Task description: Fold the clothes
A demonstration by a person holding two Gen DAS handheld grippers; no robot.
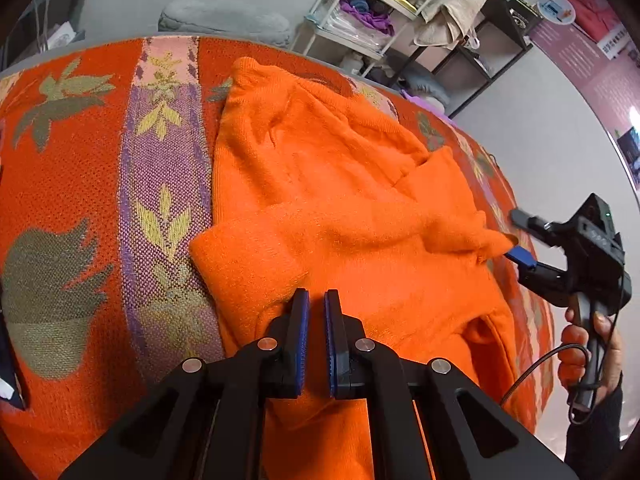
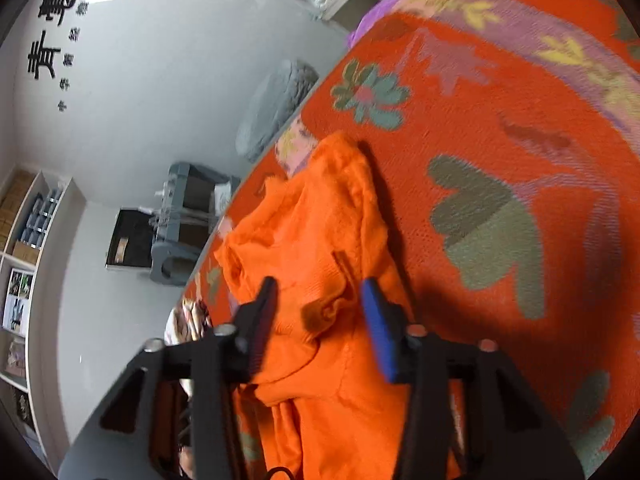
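The orange sweater (image 1: 340, 200) lies partly folded on the patterned table (image 1: 80, 200). The left gripper (image 1: 316, 320) hovers over its near hem, nearly closed and empty. The right gripper (image 2: 320, 312) is wide open around a raised bunch of cloth at the sweater's edge. Risk: closing on several layers there would drag the fold askew.

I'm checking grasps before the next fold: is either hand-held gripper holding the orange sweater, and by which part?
Neither clearly holds it. The right hand-held gripper is open around a bunched edge of the orange sweater; the left hand-held gripper shows a narrow empty gap.
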